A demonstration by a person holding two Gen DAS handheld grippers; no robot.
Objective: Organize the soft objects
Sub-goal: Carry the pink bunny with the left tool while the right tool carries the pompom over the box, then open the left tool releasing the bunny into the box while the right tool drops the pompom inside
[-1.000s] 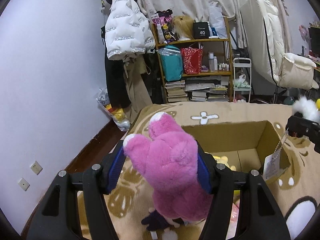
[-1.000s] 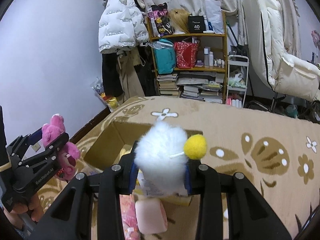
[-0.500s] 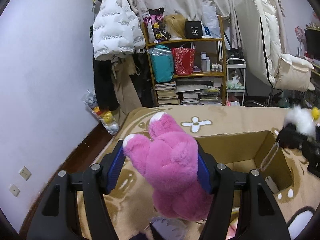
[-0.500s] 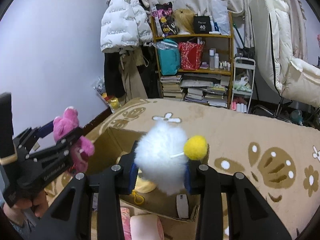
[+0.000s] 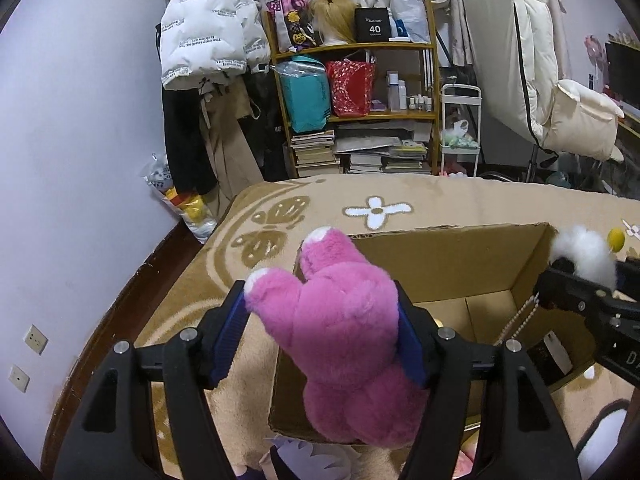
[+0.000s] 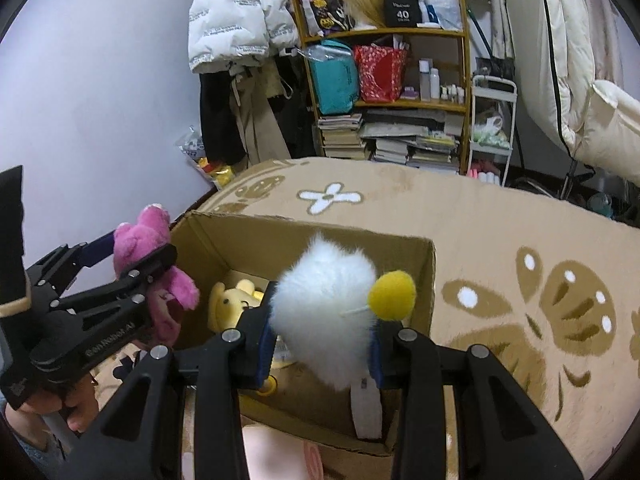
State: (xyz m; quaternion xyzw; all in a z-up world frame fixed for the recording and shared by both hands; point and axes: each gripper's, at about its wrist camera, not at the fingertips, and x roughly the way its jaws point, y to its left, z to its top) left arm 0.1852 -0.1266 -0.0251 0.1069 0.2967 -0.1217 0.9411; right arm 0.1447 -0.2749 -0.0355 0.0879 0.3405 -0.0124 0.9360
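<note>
My left gripper (image 5: pixel 320 320) is shut on a pink plush bear (image 5: pixel 344 328) and holds it above the near left corner of an open cardboard box (image 5: pixel 440 264). My right gripper (image 6: pixel 320 336) is shut on a white fluffy toy (image 6: pixel 324 312) with a yellow pompom (image 6: pixel 392 294), above the box's near right side (image 6: pixel 428 276). A yellow plush (image 6: pixel 230 300) lies inside the box. The left gripper with the pink bear (image 6: pixel 156 276) shows in the right wrist view, and the white toy (image 5: pixel 584 256) shows in the left wrist view.
The box stands on a tan blanket (image 6: pixel 500 232) with flower and butterfly patterns. More soft things lie in front of the box (image 6: pixel 280 456). A cluttered shelf (image 5: pixel 352 92), hanging coats (image 5: pixel 208 40) and a white chair (image 5: pixel 560 80) stand behind.
Both grippers have risen and moved forward over the box with their toys held. The box interior and the yellow plush now show more fully.
</note>
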